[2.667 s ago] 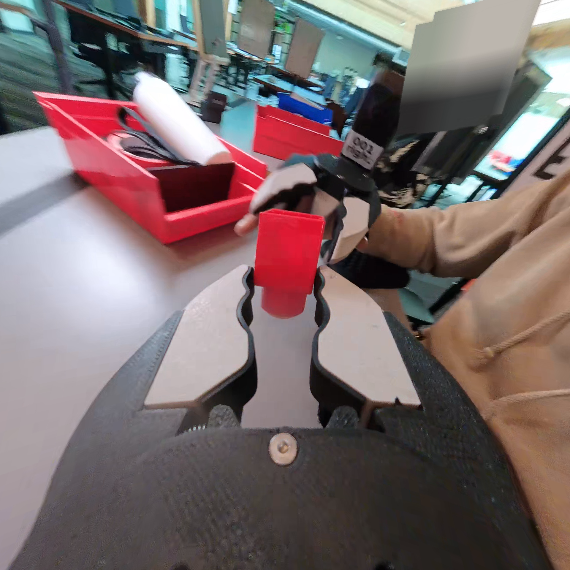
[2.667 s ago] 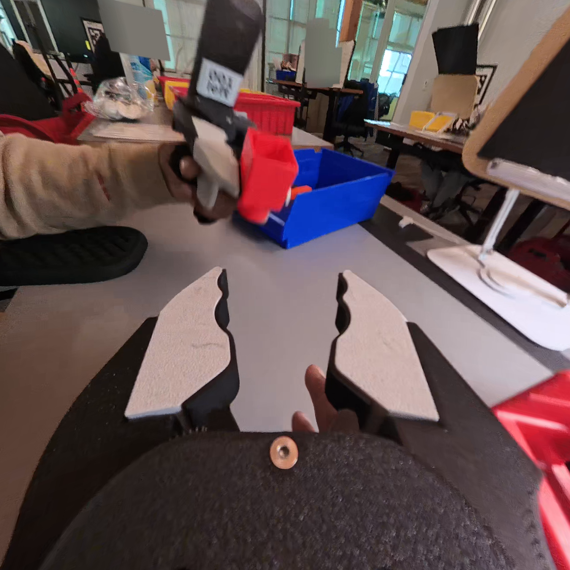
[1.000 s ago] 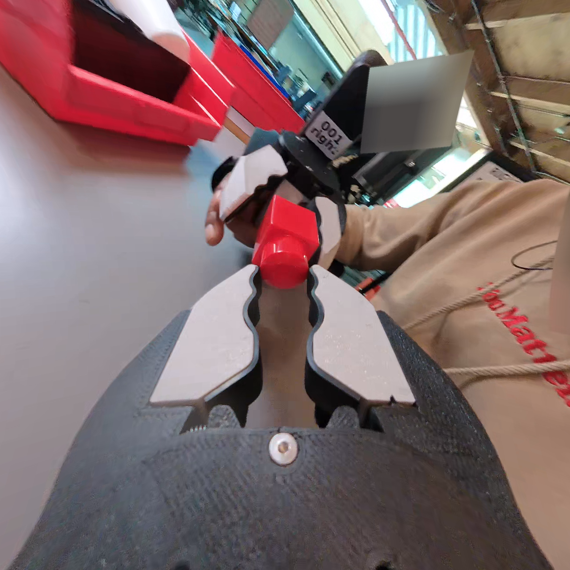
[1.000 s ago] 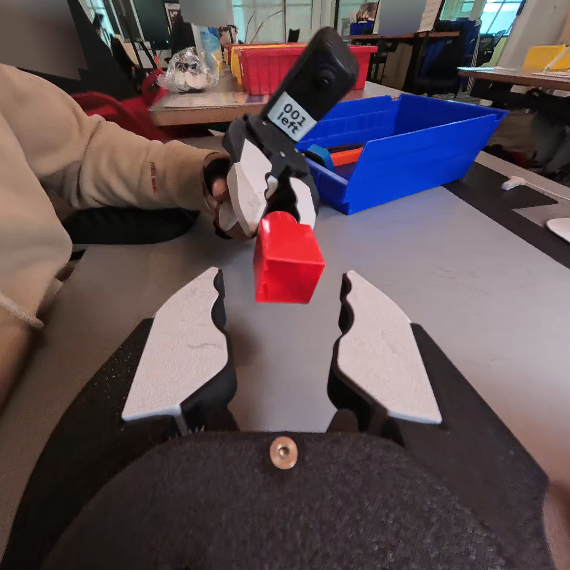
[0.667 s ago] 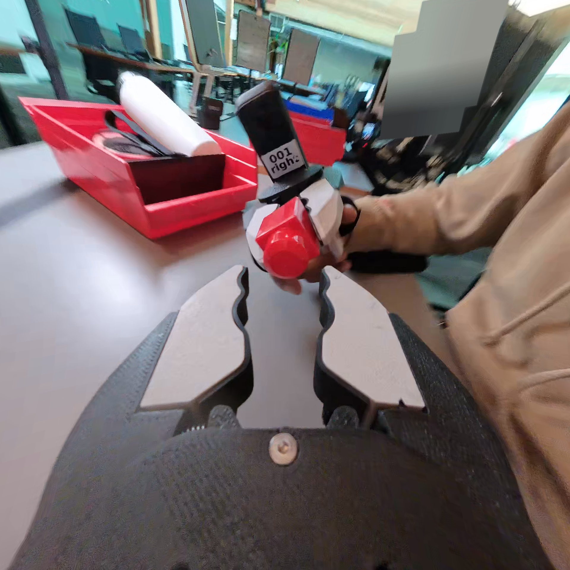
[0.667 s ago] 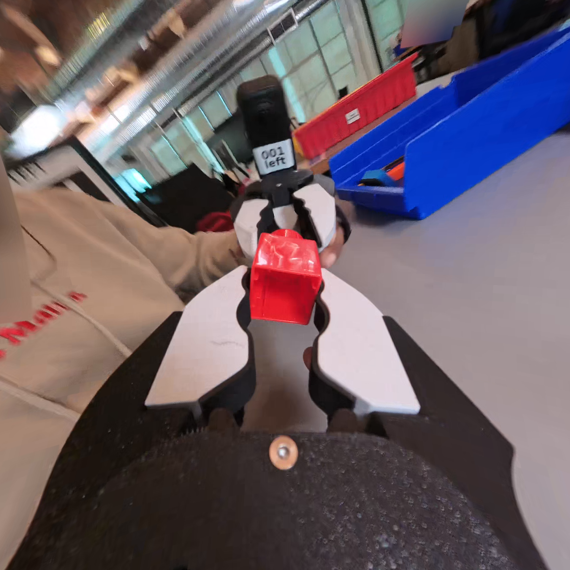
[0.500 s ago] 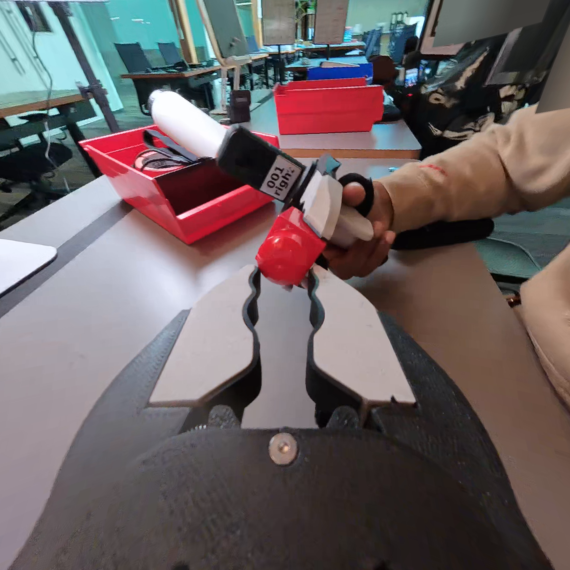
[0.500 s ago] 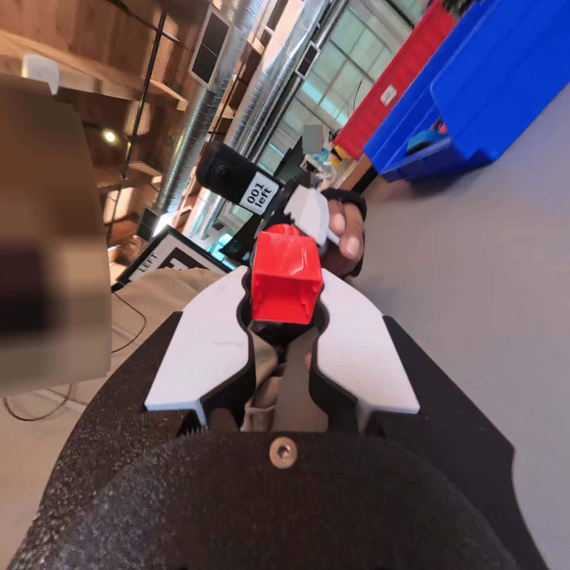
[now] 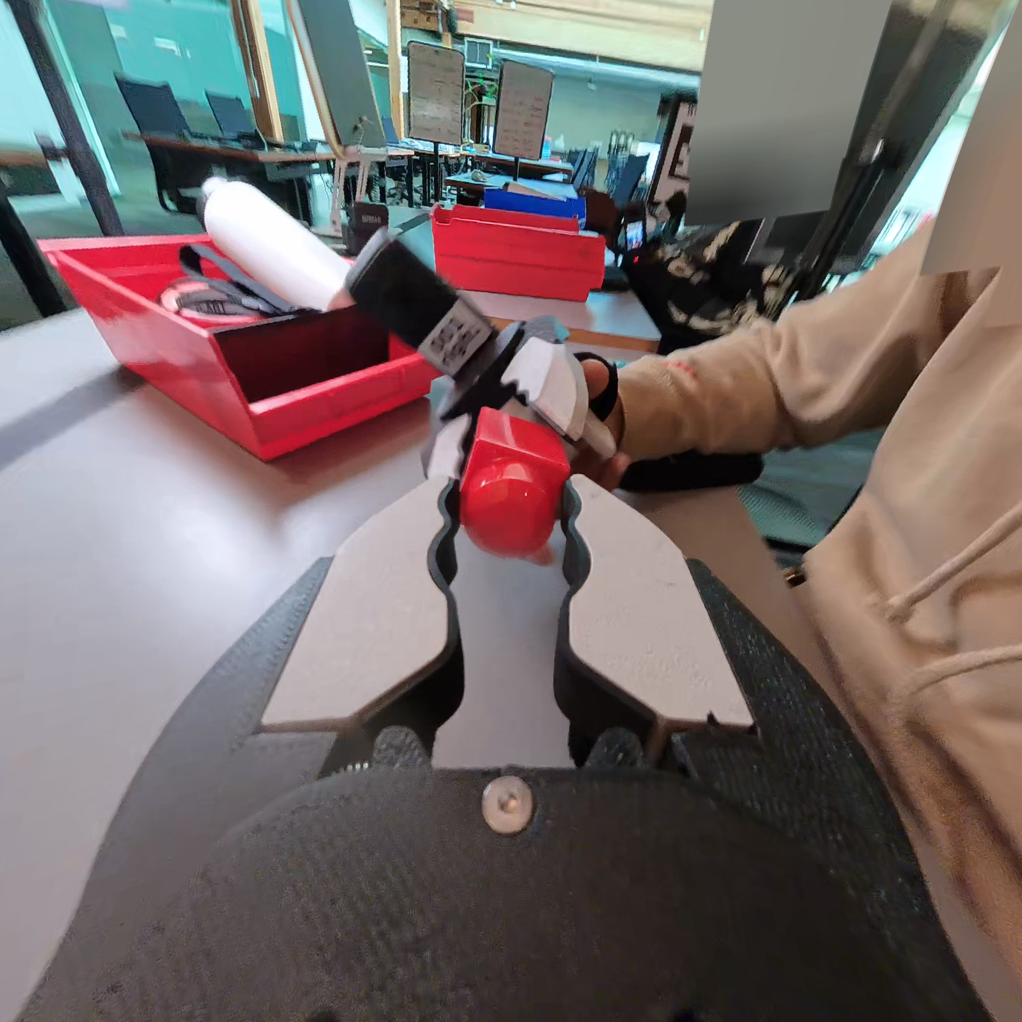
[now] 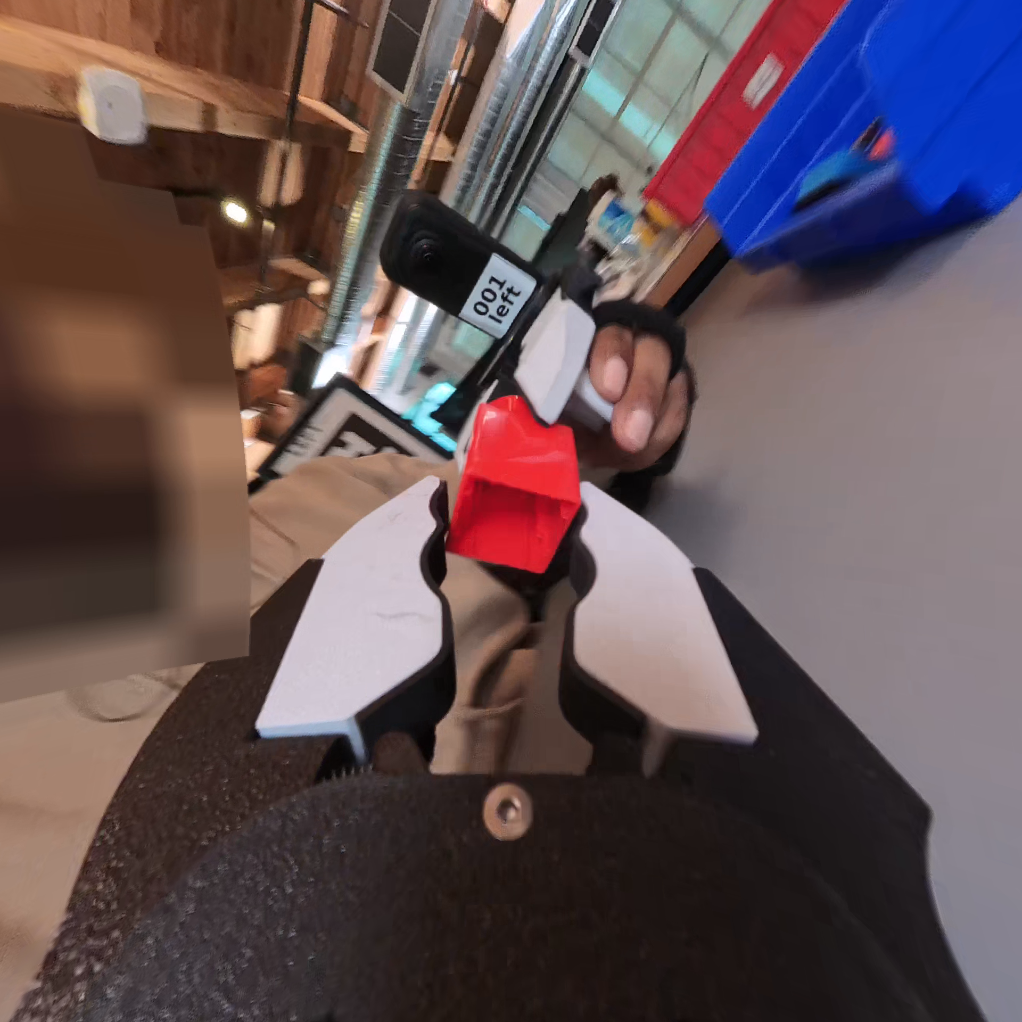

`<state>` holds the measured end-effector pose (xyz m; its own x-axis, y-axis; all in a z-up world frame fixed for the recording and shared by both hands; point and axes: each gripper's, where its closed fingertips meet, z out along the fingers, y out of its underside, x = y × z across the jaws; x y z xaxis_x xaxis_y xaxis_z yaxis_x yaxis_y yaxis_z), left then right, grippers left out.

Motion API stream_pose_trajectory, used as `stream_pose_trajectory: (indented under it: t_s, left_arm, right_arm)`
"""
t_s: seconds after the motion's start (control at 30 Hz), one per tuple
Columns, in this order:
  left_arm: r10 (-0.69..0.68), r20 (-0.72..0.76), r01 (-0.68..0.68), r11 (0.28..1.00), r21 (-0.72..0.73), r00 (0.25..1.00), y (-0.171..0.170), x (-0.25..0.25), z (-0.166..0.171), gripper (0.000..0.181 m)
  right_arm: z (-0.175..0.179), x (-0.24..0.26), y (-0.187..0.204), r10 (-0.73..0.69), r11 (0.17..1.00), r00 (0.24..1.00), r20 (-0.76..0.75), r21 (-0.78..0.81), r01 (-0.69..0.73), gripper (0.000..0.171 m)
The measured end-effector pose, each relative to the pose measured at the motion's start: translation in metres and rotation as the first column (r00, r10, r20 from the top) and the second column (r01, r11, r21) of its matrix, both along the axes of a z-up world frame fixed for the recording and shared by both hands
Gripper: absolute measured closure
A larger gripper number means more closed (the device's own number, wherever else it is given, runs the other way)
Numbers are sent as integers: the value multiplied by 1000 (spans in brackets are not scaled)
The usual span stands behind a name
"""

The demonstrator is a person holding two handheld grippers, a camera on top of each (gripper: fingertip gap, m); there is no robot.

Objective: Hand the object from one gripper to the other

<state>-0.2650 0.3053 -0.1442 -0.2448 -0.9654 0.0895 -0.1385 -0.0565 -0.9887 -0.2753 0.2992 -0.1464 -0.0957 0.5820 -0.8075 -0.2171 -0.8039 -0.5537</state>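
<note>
- Red block (image 9: 511, 492), held above the surface (image 9: 138, 531), is clamped by both the left gripper (image 9: 510, 500) and right gripper (image 10: 511, 517).
- Likely light, rigid, smooth plastic; flat sides grip best, the rounded end may slip.

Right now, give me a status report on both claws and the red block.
Left claw shut on red block's round stud end. Right claw shut on its square hollow end. Block held off the grey table; nothing in the way.

Bright daylight from big windows (image 10: 603, 94) behind, mild glare on grey table (image 9: 166, 531). Strong fisheye bend at edges. Right wrist view motion-blurred and tilted; blue bin (image 10: 912, 166) smeared. Left wrist view sharper, background soft.
</note>
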Motion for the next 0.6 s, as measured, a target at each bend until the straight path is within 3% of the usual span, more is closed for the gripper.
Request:
stream_pose_trajectory:
  t_s: [0.03, 0.13, 0.23, 0.4, 0.6]
  left_arm:
    - [-9, -11, 9, 997, -83, 1000, 4, -1, 1, 146]
    - [-84, -61, 58, 938, -342, 995, 9, -4, -2, 146]
    - [-187, -111, 110, 864, -492, 976, 2, -3, -15, 147]
    - [-186, -158, 77, 849, -523, 970, 2, 0, -26, 147]
    - [-150, -23, 115, 840, -530, 988, 8, -2, -7, 141]
  right_arm:
    - [0, 7, 7, -83, 992, 995, 63, 100, 76, 125]
    - [0, 28, 20, -346, 851, 905, 247, 488, 192, 118]
    - [-13, 17, 9, -429, 699, 824, 370, 713, 44, 114]
    - [-31, -1, 6, -429, 727, 793, 432, 686, 19, 126]
    - [-4, 13, 14, -385, 815, 887, 256, 544, 197, 134]
